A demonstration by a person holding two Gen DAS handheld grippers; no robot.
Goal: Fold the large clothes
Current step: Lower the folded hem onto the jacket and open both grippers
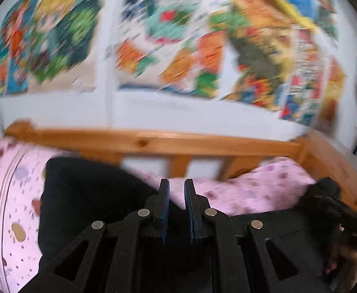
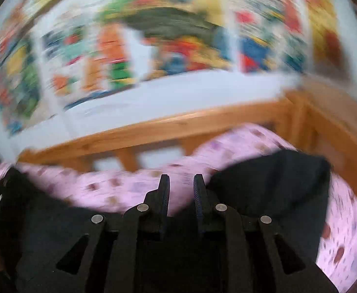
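You held both grippers, left [image 1: 176,185] and right [image 2: 181,180], above the black garment [image 1: 85,195] on the bed [image 1: 251,193], jaws narrow and empty.

Garment [image 1: 80,195] on bedsheet [image 1: 239,190] (before headboard [image 1: 154,141])

Black garment [image 1: 85,195] on pink patterned bedding [image 1: 239,190]; orange-brown wooden bed frame [image 1: 154,141]; multicoloured posters [image 1: 168,44] on white wall [image 1: 178,114].

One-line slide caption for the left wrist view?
Left gripper, nothing between its fingers, above black garment on pink bedsheet, wooden bed rail behind.
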